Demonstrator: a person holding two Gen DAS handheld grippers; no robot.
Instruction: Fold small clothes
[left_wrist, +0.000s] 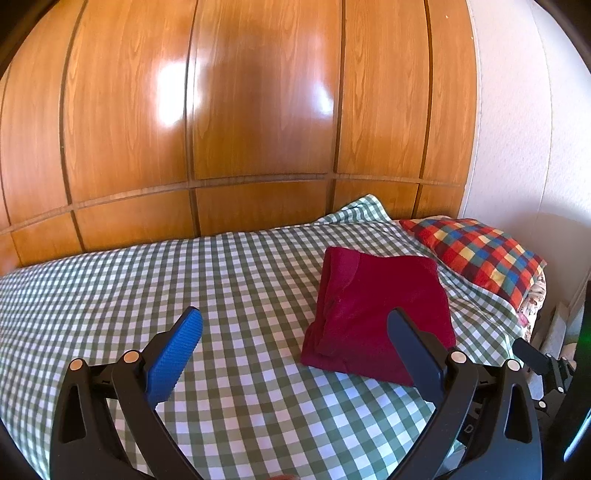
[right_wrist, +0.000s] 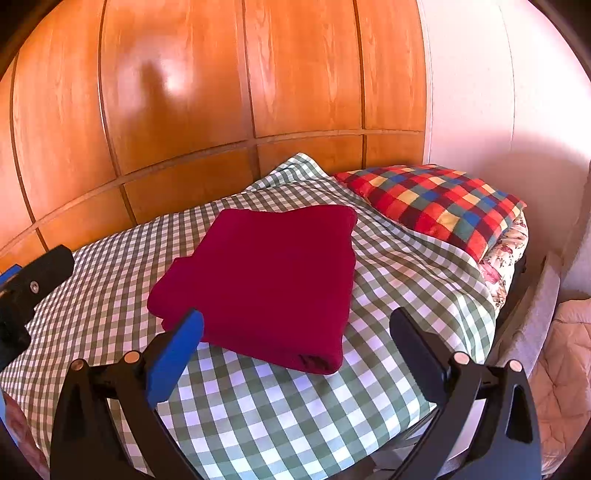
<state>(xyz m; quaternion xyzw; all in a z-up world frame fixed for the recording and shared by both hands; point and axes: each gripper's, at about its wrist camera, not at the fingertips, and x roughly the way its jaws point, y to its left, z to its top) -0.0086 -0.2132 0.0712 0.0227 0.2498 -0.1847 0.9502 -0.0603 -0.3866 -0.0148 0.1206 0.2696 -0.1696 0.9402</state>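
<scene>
Your left gripper (left_wrist: 295, 321) hangs above the checked bedspread (left_wrist: 229, 295) with its fingers spread wide and nothing between them, the blue pad (left_wrist: 173, 358) on one side and the black finger (left_wrist: 417, 358) on the other. Your right gripper (right_wrist: 295, 325) is spread just as wide and holds nothing; its blue-padded finger (right_wrist: 173, 362) overlaps the near corner of the red garment (right_wrist: 266, 280) in its own view, though you cannot tell from the picture whether they touch. The red garment lies folded into a thick, roughly square bundle on the green-and-white bedspread, toward the pillow end of the bed. In the left wrist view it sits ahead and to the right, partly behind the black finger. A multicoloured checked pillow (right_wrist: 436, 199) rests just beyond the garment, near the pale wall (right_wrist: 480, 92). Glossy wooden panels (left_wrist: 240, 110) run behind the bed. At the left edge of the right wrist view, part of your left gripper shows as a black fitting.
</scene>
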